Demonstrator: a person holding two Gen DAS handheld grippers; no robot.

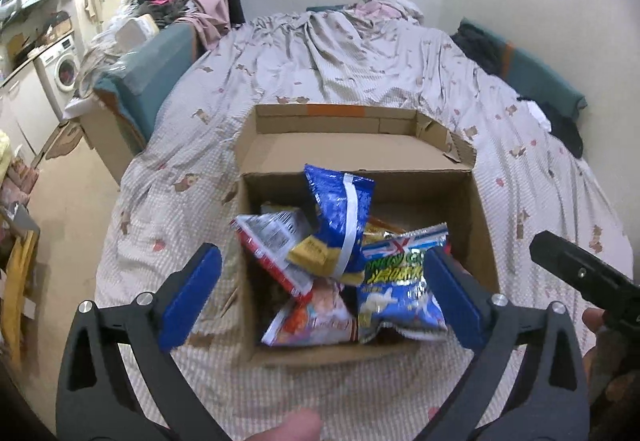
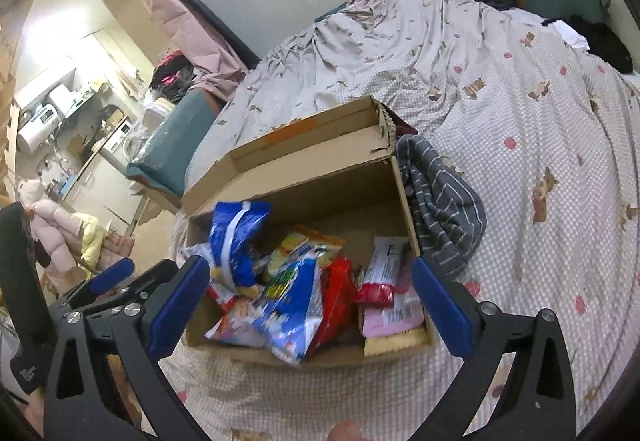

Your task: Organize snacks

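Observation:
An open cardboard box (image 1: 478, 225) sits on the bed, loosely filled with snack packs. A tall blue bag (image 1: 340, 209) stands on end at the back of the pile. A blue and green chip bag (image 1: 400, 281) leans beside it, and a red-edged white packet (image 1: 272, 249) lies to the left. My left gripper (image 1: 322, 255) hangs open above the box's near side, holding nothing. My right gripper (image 2: 310, 265) is also open and empty over the same box (image 2: 320, 201). From there I see the blue bag (image 2: 236, 241), a red packet (image 2: 338, 301) and a pink packet (image 2: 396, 313).
The box's lid flap (image 1: 340, 149) lies folded back on the patterned quilt (image 1: 360, 65). A grey striped garment (image 2: 444, 209) lies against the box's right wall. Teal cushions (image 1: 160, 57) edge the bed. The floor and a washing machine (image 1: 60, 69) are on the left.

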